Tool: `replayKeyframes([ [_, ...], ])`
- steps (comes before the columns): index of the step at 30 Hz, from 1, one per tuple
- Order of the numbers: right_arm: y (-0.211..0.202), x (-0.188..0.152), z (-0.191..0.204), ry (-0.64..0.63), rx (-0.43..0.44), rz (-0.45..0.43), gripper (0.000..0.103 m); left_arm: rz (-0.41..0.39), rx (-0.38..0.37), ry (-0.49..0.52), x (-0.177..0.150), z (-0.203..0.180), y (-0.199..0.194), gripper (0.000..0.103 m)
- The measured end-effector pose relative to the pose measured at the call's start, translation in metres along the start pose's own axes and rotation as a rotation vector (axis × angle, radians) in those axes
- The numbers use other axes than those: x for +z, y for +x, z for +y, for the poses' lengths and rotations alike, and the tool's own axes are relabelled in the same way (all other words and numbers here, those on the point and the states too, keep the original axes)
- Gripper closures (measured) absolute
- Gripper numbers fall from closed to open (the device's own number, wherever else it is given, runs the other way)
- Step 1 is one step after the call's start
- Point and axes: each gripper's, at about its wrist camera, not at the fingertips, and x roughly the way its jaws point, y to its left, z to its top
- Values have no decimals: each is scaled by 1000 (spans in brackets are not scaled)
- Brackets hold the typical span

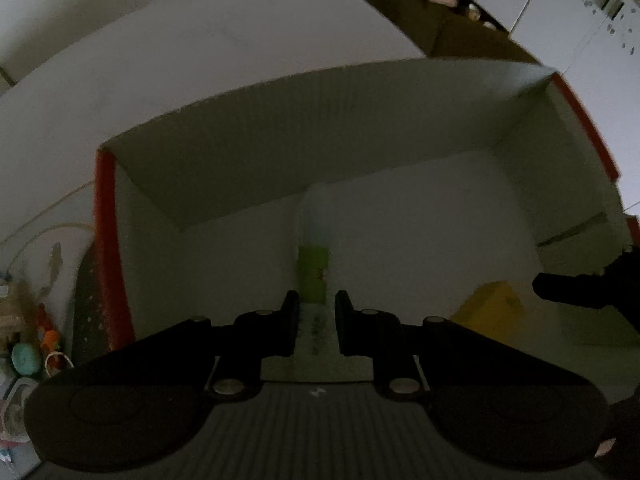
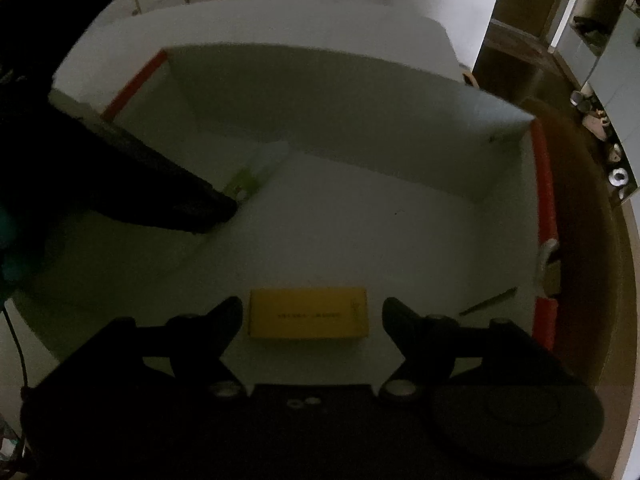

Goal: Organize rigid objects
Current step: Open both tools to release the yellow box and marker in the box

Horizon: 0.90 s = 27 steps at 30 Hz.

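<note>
Inside, a white box point(image 1: 400, 216) with red-edged walls is shown from both wrist views, its floor dimly lit. By the left gripper point(image 1: 317, 312) a slim white-and-green carton point(image 1: 314, 268) is pinched: the two black fingers point(image 1: 290, 320) are drawn in against its sides, and the carton runs forward between them over the box floor, toward the back wall. Whether its far end rests on the floor cannot be told. In the right wrist view the same carton point(image 2: 250, 178) is seen past the dark bulk of the left gripper point(image 2: 224, 206), near the back left of the box.

The right gripper point(image 2: 312, 312) is held spread, pointing steeply down. A yellow carton point(image 2: 308, 313) lies flat on the box floor between its fingers point(image 2: 228, 316), with a clear gap on each side, so it is not pressed by the pads. Dark lettering is printed across its top but is too blurred to be read. From the left wrist view the yellow carton point(image 1: 490, 308) is seen to the right, just beside the tip of the right gripper point(image 1: 556, 286).

A thin dark stick point(image 2: 488, 301) lies on the floor near the right wall.
</note>
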Motion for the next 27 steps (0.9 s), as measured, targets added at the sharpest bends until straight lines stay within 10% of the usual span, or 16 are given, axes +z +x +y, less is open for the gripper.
replayKeyframes([
  [27,-68,-24,12,72,14,-274,21,-365,10,48,-88,8,-127,85],
])
